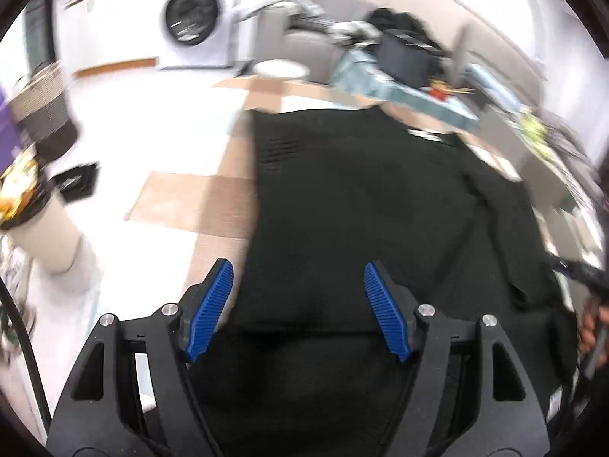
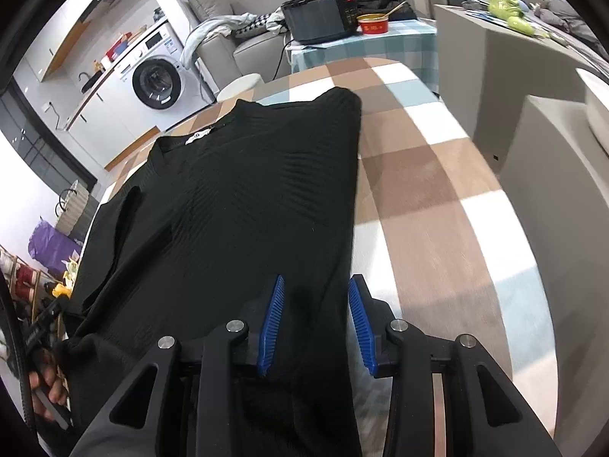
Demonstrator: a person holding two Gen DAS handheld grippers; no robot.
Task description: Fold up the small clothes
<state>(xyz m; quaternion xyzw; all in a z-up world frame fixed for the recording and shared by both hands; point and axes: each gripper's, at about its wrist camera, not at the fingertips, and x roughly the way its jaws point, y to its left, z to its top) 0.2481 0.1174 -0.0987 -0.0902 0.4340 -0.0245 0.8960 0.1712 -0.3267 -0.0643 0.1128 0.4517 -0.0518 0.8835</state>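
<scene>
Black ribbed top (image 2: 243, 198) spread flat on checked tablecloth (image 2: 430, 190), collar toward 12 o'clock. Left gripper (image 1: 298, 304) held wide above hem, nothing gripped. Right gripper (image 2: 316, 323) jaws narrower; right hem edge seen between pads, grip not discernible.

Black two-finger left gripper (image 1: 298, 270), ribbed blue pads (image 1: 210, 310), silver pivot screws, matching right gripper (image 2: 316, 285), black cable (image 1: 23, 327) alongside
</scene>
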